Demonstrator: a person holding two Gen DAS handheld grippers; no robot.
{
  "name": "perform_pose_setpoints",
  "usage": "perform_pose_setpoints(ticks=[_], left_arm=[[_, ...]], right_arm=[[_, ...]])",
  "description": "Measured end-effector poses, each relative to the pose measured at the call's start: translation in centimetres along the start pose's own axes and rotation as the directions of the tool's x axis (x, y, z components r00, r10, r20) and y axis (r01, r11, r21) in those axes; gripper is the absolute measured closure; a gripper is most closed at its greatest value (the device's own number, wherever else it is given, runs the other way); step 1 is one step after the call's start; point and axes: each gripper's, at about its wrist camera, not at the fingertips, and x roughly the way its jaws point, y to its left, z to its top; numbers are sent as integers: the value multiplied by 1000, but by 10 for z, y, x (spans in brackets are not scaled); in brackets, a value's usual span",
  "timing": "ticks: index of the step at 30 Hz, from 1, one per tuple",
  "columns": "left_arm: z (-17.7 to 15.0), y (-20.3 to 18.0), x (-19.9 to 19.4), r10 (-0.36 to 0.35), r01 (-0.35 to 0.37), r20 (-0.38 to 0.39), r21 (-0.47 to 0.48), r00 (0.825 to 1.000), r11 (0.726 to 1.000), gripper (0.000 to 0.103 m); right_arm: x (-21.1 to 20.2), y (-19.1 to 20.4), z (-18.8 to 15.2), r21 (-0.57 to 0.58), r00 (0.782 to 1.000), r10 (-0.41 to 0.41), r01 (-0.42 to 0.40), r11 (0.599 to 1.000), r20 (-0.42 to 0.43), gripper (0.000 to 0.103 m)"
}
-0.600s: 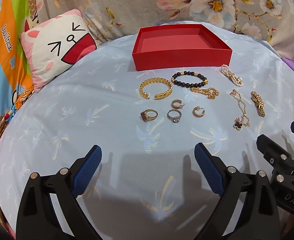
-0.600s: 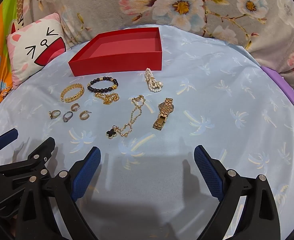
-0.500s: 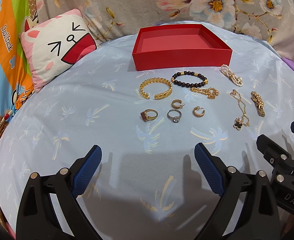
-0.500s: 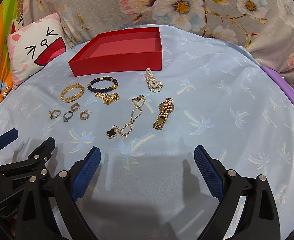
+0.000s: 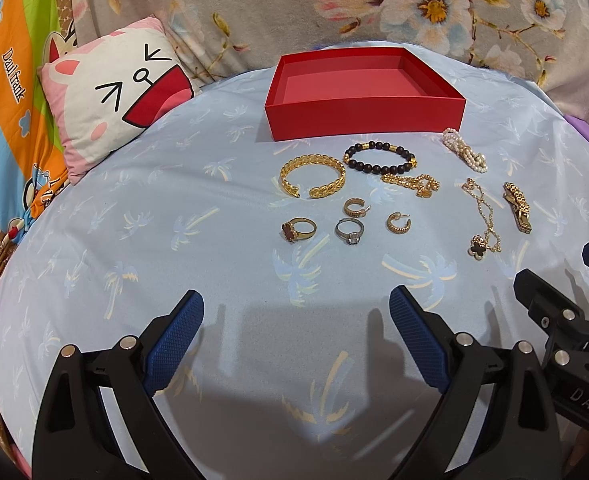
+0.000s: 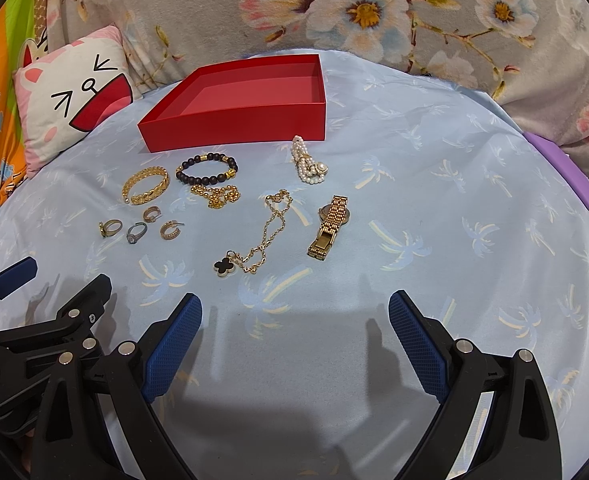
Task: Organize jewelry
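An empty red box (image 5: 364, 118) (image 6: 234, 128) sits at the back of a light blue sheet. In front of it lie a gold cuff (image 5: 312, 176), a black bead bracelet (image 5: 378, 158), a gold chain (image 5: 412, 184), a pearl bracelet (image 6: 308, 160), a clover necklace (image 6: 254, 246), a gold watch (image 6: 330, 226), two hoop earrings (image 5: 398, 224) and two rings (image 5: 298, 230). My left gripper (image 5: 296, 320) is open, well short of the rings. My right gripper (image 6: 294, 320) is open too, short of the necklace. Neither holds anything.
A cat-face pillow (image 5: 114, 96) lies at the back left. A floral blanket (image 6: 374, 12) runs along the back. A purple flat item (image 6: 562, 176) sits at the right edge. Bare sheet (image 6: 474, 240) stretches right of the watch.
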Motion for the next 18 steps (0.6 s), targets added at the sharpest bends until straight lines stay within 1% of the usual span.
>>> perform_pose_setpoints(ticks=[13, 16, 18], left_arm=[[0, 0, 0, -4, 4, -1, -3, 1000, 1000, 11], [0, 5, -2, -28, 28, 4, -28, 1000, 999, 11], [-1, 17, -1, -48, 48, 1, -53, 999, 997, 9]], right_arm=[[1, 1, -1, 1, 1000, 7, -7, 1000, 0, 10], [2, 1, -1, 9, 1000, 20, -20, 1000, -3, 10], [2, -2, 1, 14, 1000, 28, -28, 1000, -2, 10]])
